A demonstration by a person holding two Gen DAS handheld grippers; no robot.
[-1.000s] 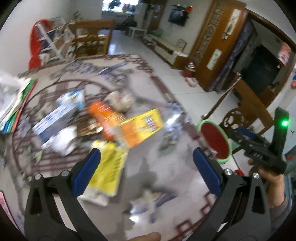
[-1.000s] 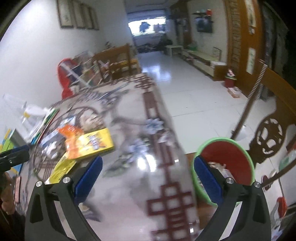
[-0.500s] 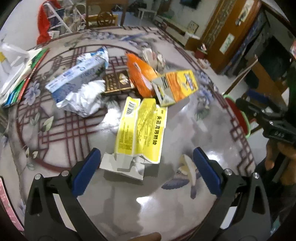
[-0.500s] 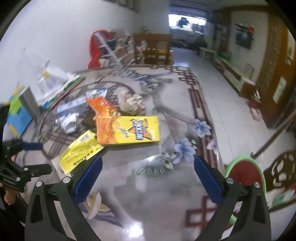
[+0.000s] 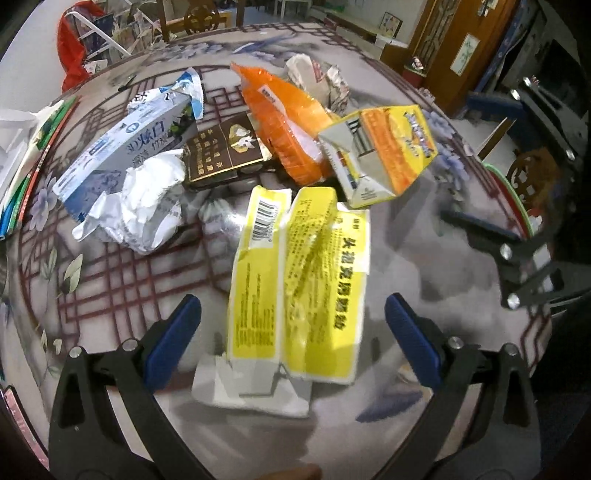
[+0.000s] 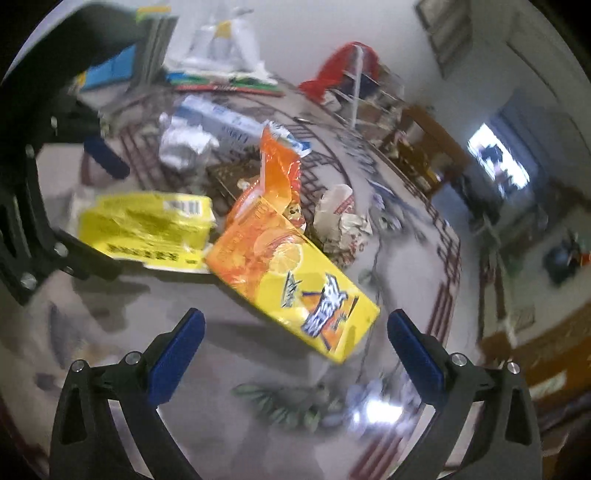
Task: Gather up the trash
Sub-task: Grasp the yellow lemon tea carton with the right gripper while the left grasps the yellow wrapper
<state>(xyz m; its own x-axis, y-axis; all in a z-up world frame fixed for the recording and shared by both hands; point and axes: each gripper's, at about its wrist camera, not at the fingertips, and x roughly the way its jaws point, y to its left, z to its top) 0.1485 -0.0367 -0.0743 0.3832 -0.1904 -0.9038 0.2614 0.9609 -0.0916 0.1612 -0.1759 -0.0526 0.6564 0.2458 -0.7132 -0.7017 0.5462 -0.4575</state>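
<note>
Trash lies in a pile on the round patterned table (image 5: 110,280). A flattened yellow packet (image 5: 299,280) (image 6: 147,225) lies between the tips of my open left gripper (image 5: 291,336). Beyond it are a yellow-orange drink carton (image 5: 384,151) (image 6: 291,273), an orange wrapper (image 5: 284,122) (image 6: 277,173), a brown packet (image 5: 225,151), a blue-white carton (image 5: 122,147), crumpled white paper (image 5: 144,199) and a crumpled paper ball (image 6: 340,218). My open right gripper (image 6: 295,347) hovers just short of the drink carton's near end and holds nothing.
A red bin with a green rim (image 5: 513,199) stands off the table's right edge, behind the other gripper's frame. Coloured books (image 5: 22,173) lie at the table's left edge. Wooden chairs (image 5: 207,18) and a red rack (image 6: 347,74) stand beyond the table.
Both grippers have swung from the bin side down toward the pile. The left one has closed in on the yellow packet, the right one on the drink carton. Both stay open.
</note>
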